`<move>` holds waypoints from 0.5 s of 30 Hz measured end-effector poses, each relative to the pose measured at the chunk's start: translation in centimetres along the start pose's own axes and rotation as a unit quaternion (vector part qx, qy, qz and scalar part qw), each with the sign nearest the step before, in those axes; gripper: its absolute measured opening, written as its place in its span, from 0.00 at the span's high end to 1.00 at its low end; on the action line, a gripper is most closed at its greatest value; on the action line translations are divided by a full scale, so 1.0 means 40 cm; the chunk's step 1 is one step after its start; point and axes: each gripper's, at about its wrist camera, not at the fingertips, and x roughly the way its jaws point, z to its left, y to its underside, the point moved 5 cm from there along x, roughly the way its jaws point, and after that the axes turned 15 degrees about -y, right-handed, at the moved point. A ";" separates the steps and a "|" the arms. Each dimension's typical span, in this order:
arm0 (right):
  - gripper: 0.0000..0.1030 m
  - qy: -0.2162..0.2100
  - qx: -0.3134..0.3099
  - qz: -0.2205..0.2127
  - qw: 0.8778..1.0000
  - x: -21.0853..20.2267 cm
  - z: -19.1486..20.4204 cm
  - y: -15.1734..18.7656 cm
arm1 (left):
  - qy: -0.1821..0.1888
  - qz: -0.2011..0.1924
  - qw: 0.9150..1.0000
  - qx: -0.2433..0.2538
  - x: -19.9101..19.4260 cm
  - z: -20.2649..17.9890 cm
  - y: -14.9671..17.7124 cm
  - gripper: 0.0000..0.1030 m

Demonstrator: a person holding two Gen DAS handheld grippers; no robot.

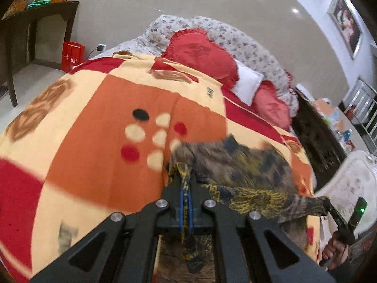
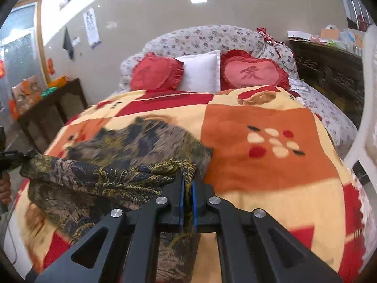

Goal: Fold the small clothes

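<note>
My left tool (image 1: 186, 184) & right tool (image 2: 187, 184) both clamped on dark gold-patterned garment (image 2: 132, 146), stretched btwn them, rest draped over blanket (image 2: 271, 165).

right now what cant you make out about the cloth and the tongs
- Garment type: both views, motion blur smears its far part, so no sleeves or legs can be read.
- Its lower edge: hidden behind the right tongs frame in the right view and behind the left tongs frame in the left view.
- Blanket lettering: too small.
</note>
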 end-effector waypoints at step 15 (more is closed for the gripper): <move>0.93 0.035 0.002 0.033 0.999 0.231 -0.113 -0.081 | -0.058 0.014 0.997 0.045 0.255 -0.076 -0.083 0.96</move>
